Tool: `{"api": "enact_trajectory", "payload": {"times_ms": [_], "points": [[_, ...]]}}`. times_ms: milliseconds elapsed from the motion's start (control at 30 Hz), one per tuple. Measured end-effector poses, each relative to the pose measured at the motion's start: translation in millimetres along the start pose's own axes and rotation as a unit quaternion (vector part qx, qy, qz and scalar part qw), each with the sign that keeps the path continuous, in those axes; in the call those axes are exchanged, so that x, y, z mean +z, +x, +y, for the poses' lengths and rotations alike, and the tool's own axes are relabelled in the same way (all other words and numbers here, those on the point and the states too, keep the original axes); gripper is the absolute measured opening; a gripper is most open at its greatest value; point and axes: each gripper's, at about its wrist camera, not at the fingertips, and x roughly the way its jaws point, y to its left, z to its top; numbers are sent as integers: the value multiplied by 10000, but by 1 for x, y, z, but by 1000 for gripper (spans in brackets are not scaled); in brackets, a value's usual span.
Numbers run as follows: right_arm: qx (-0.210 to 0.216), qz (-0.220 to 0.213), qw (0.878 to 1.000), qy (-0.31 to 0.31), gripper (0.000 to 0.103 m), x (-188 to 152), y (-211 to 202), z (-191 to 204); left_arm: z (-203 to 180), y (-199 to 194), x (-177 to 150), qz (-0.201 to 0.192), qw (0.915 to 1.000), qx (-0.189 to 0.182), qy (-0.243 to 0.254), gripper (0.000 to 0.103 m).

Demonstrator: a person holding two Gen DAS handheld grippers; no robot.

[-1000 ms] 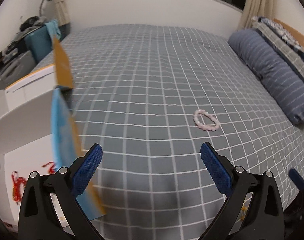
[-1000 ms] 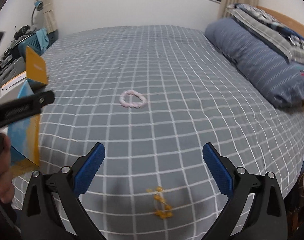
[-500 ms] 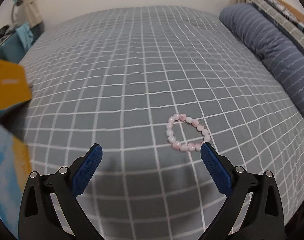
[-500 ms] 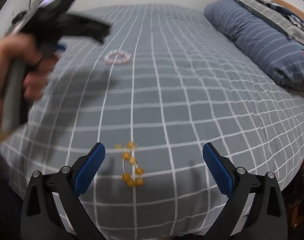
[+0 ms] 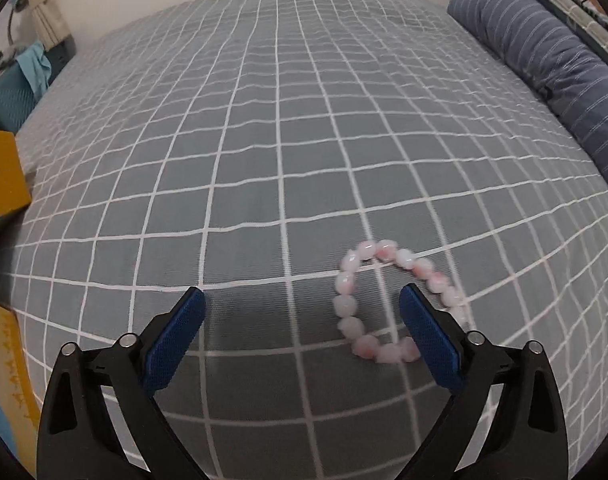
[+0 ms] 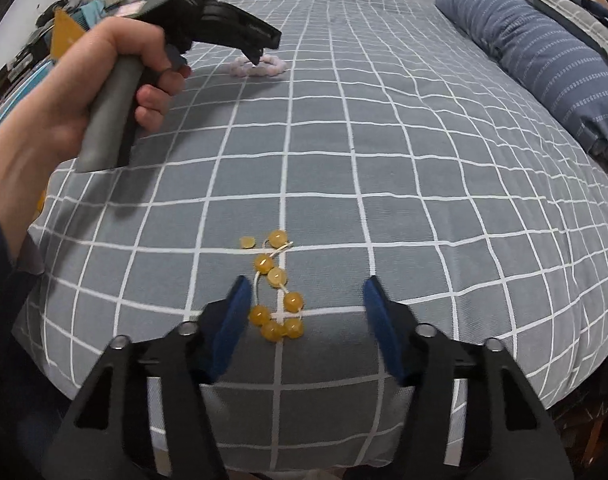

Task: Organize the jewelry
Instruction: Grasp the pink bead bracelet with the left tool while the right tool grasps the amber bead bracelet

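Observation:
A pink bead bracelet [image 5: 387, 300] lies in a ring on the grey checked bedspread. My left gripper [image 5: 302, 330] is open just above it, its right fingertip over the ring's right side. The right wrist view shows that gripper [image 6: 260, 54] in a hand over the pink bracelet [image 6: 270, 68]. A yellow bead bracelet [image 6: 276, 292] lies bunched near the bed's front edge. My right gripper [image 6: 305, 316] is open, with its left fingertip beside the yellow beads.
A blue striped pillow [image 5: 551, 68] lies along the bed's right side, also in the right wrist view [image 6: 543, 60]. An orange and blue box [image 5: 0, 176] stands at the left bed edge. Cluttered shelves [image 6: 20, 64] sit beyond it.
Both grippers have moved forward and down. The pink bracelet now lies between the left fingers. The right jaws have narrowed and the yellow beads sit at the left fingertip.

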Motion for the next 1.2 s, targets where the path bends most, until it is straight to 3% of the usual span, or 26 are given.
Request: {"api": "enact_trajectory", "payload": {"times_ms": [100, 233, 267, 300, 333, 367, 567, 900, 1200], "points": [[29, 19, 10000, -42, 38, -1, -1, 2, 7, 4, -1, 45, 9999, -51, -122, 80], [35, 45, 9999, -108, 18, -5, -6, 6, 5, 3, -1, 38, 10000, 20, -62, 62], [19, 42, 9999, -116, 18, -7, -7, 7, 5, 3, -2, 41, 10000, 38, -41, 53], [11, 34, 9999, -112, 9, -7, -8, 8, 5, 2, -3, 36, 10000, 29, -31, 38], [-4, 32, 9999, -117, 9, -9, -10, 10, 6, 0, -4, 33, 10000, 29, -29, 21], [5, 26, 9999, -127, 9, -11, -12, 10, 6, -1, -3, 41, 10000, 32, -35, 13], [41, 18, 10000, -84, 9, -11, -17, 6, 10, -4, 0, 59, 9998, -140, -130, 11], [-19, -65, 10000, -40, 9, -2, -16, 2, 6, -12, -4, -38, 9998, -125, -117, 11], [-332, -440, 9985, -3, 9, 8, -33, 3, 11, -29, -10, -147, 9993, -272, -187, 11]]}}
